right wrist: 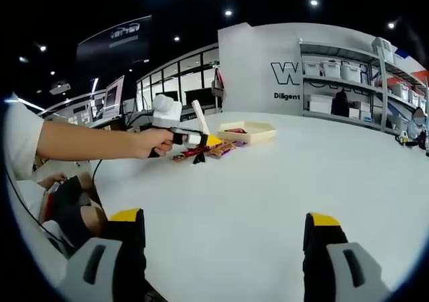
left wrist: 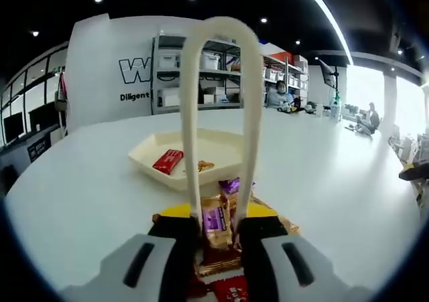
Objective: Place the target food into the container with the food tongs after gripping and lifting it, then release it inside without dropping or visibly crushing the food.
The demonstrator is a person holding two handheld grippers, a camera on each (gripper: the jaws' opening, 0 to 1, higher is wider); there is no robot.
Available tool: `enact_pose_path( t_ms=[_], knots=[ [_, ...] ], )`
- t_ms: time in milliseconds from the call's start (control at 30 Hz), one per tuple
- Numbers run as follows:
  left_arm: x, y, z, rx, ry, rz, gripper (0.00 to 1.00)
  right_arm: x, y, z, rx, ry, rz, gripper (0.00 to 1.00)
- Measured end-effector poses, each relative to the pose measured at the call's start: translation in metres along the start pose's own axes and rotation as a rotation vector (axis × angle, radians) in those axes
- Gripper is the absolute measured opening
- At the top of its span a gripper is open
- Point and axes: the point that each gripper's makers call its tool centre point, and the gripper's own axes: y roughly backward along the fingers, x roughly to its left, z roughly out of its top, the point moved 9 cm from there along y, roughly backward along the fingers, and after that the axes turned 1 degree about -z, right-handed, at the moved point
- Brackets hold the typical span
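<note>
Cream-white plastic food tongs stand clamped between the jaws of the left gripper, their loop rising ahead of the claw and the two arms running back between the pads. So that claw is clenched on the tongs. Right at the claw, between the tong arms, sits a purple-and-gold wrapped snack bar; whether the tips are actually pinching it I cannot tell. More wrapped snacks lie around it, one red packet just under the jaws.

Beyond the claw waits the shallow cream hexagonal tray, with a red wrapped bar and a small orange-brown piece already inside.

The risk, as I judge it: a slick wrapper sliding off the tips on the lift, or too hard a squeeze denting the bar.

The right gripper hangs released, jaws wide apart over bare white table. Its view adds the side-on picture: a hand holding the left gripper low over the snack pile, tray just past it.
</note>
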Motion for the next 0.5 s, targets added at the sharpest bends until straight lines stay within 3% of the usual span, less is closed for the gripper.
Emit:
enact_pose_path(
  t_ms=[400, 500],
  knots=[
    [0.004, 0.010, 0.004, -0.008, 0.013, -0.044, 0.21, 0.001, 0.000, 0.000, -0.003, -0.001, 0.000, 0.97],
    [0.003, 0.014, 0.011, -0.043, 0.053, -0.056, 0.21, 0.002, 0.000, 0.001, -0.006, -0.002, 0.001, 0.97]
  ],
)
